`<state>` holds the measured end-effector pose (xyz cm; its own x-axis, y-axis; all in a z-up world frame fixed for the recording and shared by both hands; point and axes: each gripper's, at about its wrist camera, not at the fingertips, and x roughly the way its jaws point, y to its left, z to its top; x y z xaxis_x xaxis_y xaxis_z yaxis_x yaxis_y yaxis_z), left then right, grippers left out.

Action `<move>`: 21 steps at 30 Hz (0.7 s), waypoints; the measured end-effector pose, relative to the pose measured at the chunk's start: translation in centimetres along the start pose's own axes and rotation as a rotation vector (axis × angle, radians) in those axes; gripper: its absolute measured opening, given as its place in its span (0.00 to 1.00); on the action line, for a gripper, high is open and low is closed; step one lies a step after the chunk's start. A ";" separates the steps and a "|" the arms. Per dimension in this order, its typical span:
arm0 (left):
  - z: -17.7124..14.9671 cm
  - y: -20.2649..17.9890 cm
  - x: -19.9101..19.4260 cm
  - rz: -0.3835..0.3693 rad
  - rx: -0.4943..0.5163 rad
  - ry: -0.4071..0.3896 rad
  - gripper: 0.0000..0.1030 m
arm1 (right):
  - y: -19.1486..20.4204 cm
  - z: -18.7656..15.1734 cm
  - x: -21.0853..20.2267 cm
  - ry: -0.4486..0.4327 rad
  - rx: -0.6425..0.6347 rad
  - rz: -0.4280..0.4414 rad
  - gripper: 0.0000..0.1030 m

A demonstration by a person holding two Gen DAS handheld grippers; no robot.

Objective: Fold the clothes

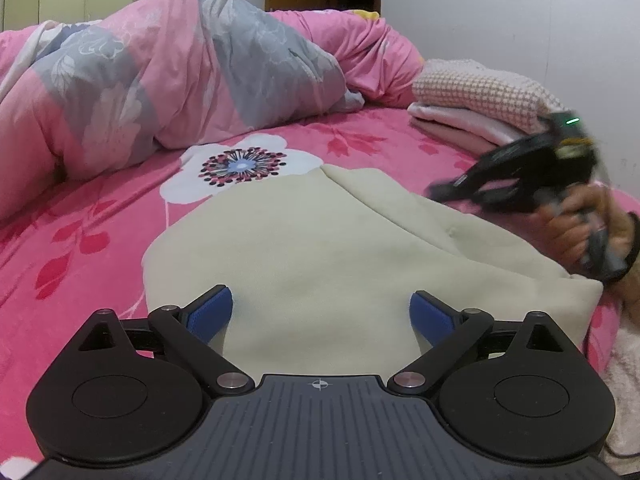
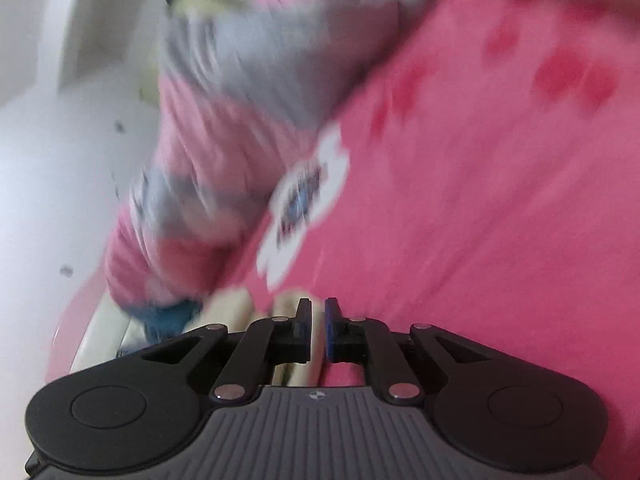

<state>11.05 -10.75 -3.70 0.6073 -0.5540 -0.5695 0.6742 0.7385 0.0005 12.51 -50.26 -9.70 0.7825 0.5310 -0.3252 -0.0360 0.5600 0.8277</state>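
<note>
Left tongs (image 1: 321,312) — cream garment (image 1: 320,240) flat, folded

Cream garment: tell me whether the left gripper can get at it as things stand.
Probably yes. The left gripper has its jaws wide open directly over the cream garment, nothing between them; the right gripper stays off to its side.
</note>
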 end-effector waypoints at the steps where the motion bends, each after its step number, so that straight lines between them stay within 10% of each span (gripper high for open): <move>1: 0.0 0.0 0.0 0.000 -0.001 0.000 0.94 | 0.2 -0.2 -1.6 -0.032 -0.006 0.029 0.11; 4: 0.0 0.1 0.0 -0.004 -0.005 0.000 0.94 | 0.6 -3.0 -4.9 -0.038 0.005 0.131 0.36; 7: 0.0 0.2 0.0 -0.008 -0.008 0.001 0.94 | 1.8 -7.0 -6.0 -0.002 -0.044 0.134 0.39; 13: 0.1 0.2 -0.1 0.000 -0.018 -0.001 0.94 | 1.4 -10.2 -7.2 0.015 -0.044 0.098 0.30; 15: 0.1 0.3 -0.4 0.005 -0.033 -0.006 0.94 | 1.5 -10.4 -7.4 0.026 -0.055 0.110 0.11; 21: -0.5 1.3 -2.1 0.016 -0.112 -0.032 0.93 | 2.9 -11.1 -8.0 -0.019 -0.085 0.023 0.11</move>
<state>10.44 -8.43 -2.85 0.6322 -0.5521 -0.5436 0.6141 0.7849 -0.0831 -0.73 -45.84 -9.77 0.7922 0.5329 -0.2973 -0.1063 0.6002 0.7928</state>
